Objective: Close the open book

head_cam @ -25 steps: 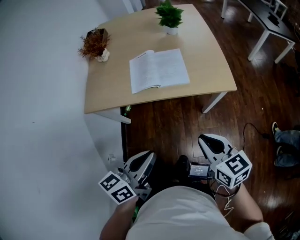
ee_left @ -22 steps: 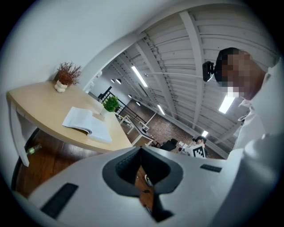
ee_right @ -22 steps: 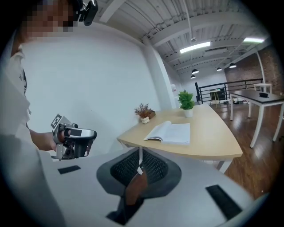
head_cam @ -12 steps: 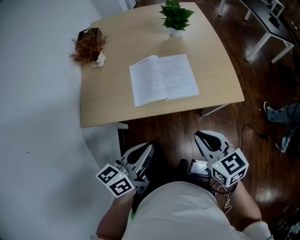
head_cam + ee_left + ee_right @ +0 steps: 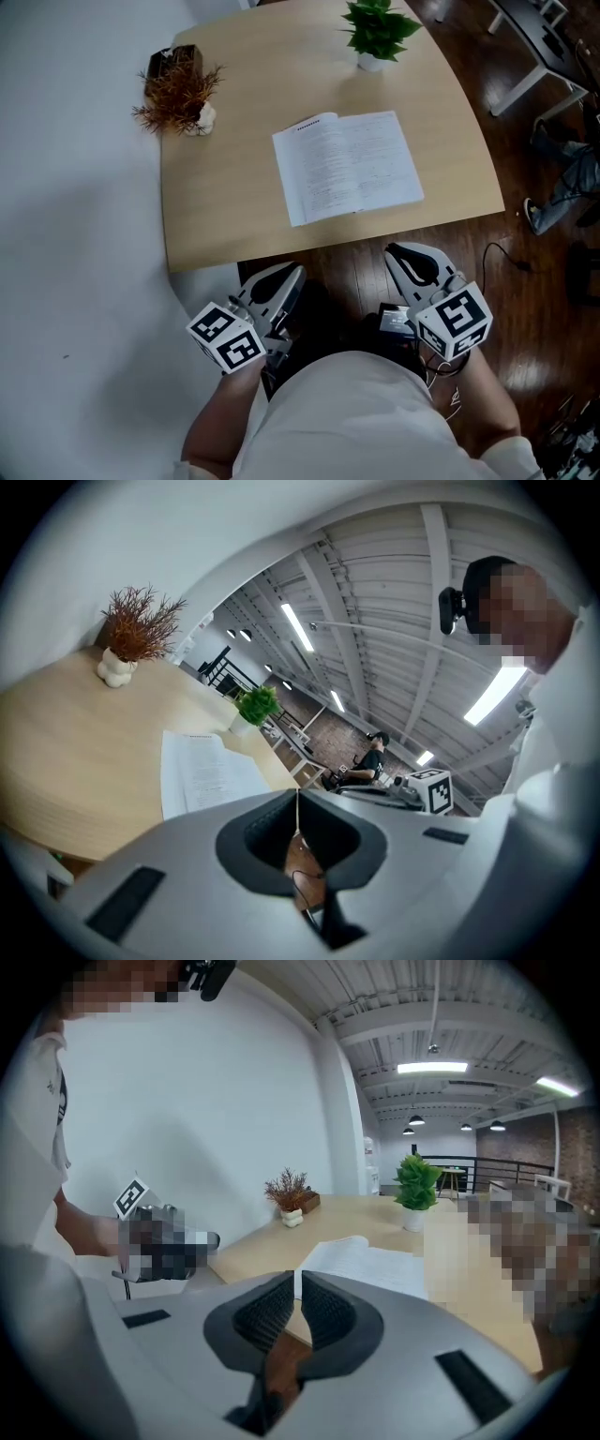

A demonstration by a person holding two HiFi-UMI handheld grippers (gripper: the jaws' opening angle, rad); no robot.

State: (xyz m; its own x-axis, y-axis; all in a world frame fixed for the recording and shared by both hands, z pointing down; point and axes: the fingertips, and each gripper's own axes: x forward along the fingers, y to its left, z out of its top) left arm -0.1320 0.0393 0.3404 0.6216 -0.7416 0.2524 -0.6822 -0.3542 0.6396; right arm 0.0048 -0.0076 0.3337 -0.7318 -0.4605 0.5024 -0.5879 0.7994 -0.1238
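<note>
An open book (image 5: 347, 167) lies flat, pages up, on the pale wooden table (image 5: 225, 206), near its front edge. It also shows in the left gripper view as the book (image 5: 202, 775) and in the right gripper view as the book (image 5: 375, 1265). My left gripper (image 5: 286, 277) and right gripper (image 5: 401, 255) hang over the dark floor just short of that edge, both pointing at the table. The left gripper (image 5: 297, 794) has its jaws shut with nothing in them. In its own view the right gripper (image 5: 299, 1276) shows its jaws together and empty.
A dried reddish plant (image 5: 178, 94) stands at the table's far left, beside the white wall. A green potted plant (image 5: 375, 33) stands at the far right. A white desk (image 5: 534, 47) and a person's legs (image 5: 562, 178) are off to the right on the wooden floor.
The table and book have come nearer in the head view. Both grippers have advanced toward the table's front edge, still shut.
</note>
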